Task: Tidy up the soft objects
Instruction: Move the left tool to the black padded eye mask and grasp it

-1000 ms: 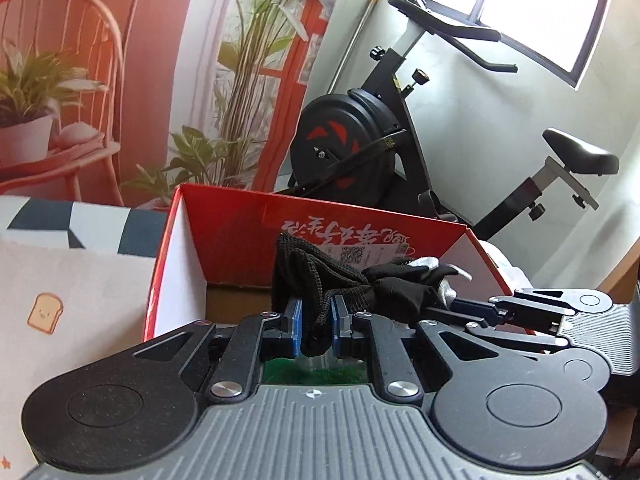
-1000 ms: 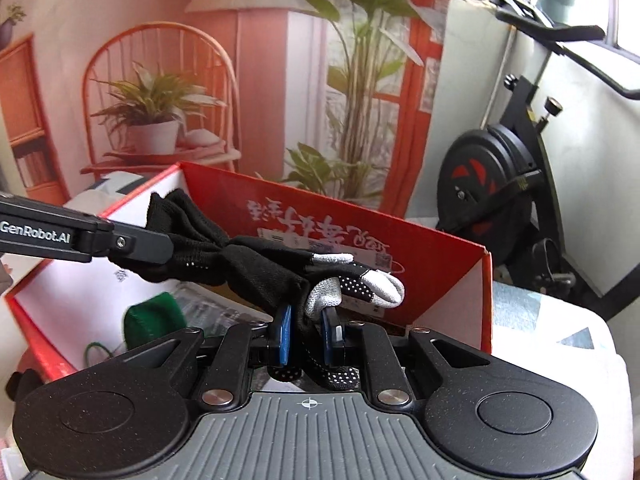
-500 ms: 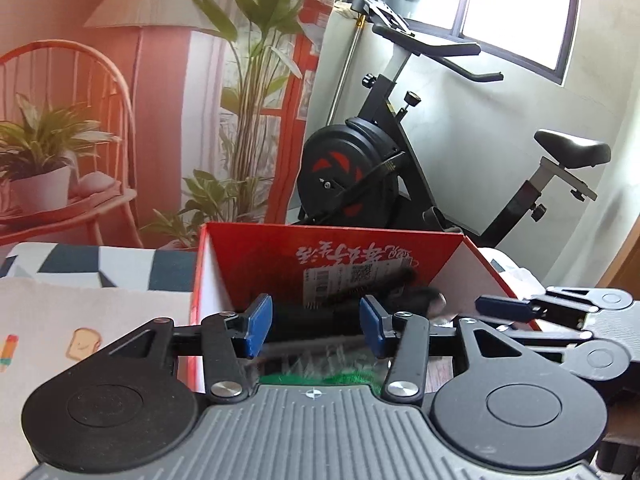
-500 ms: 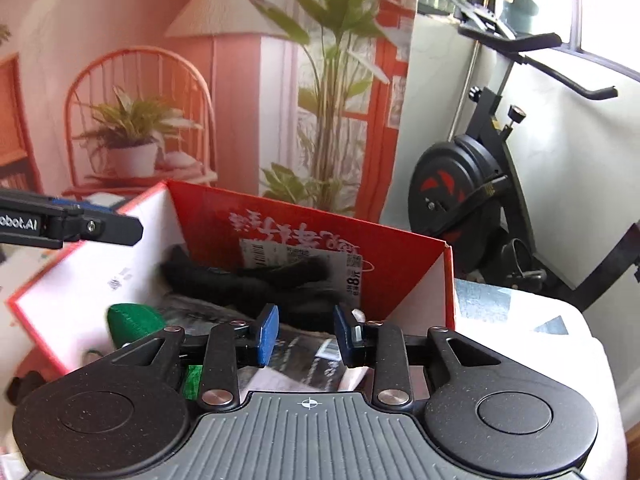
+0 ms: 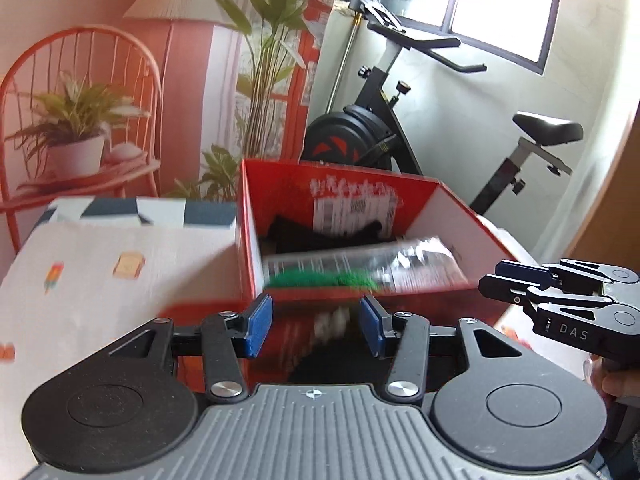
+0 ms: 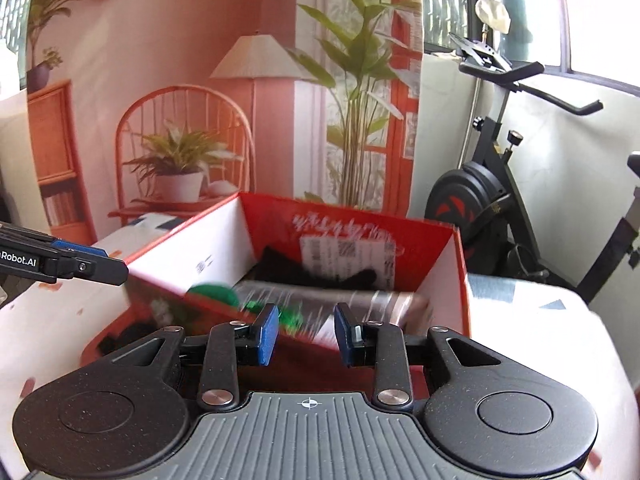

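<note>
A black glove [image 5: 320,234] [image 6: 316,272] lies against the far wall inside the red cardboard box [image 5: 452,216] [image 6: 460,264]. In front of it lie a clear plastic packet [image 5: 360,266] [image 6: 340,300] and a green soft item [image 5: 320,280] [image 6: 214,294]. My left gripper [image 5: 316,326] stands open just short of the box's near wall, nothing between its blue pads. My right gripper [image 6: 306,330] is open too, empty, near the box's front corner. Each gripper shows in the other's view: the right gripper [image 5: 520,280] at the right edge, the left gripper [image 6: 92,266] at the left edge.
The box sits on a table under a white printed cloth [image 5: 100,280] [image 6: 540,340]. An exercise bike [image 5: 380,132] [image 6: 492,208] stands behind the table on the right. A backdrop showing a chair and plants [image 5: 80,128] fills the left. A hand [image 5: 616,384] holds the right gripper.
Both grippers held the black glove over the box a second ago. They opened, the glove dropped into the box, and both have pulled back toward me.
</note>
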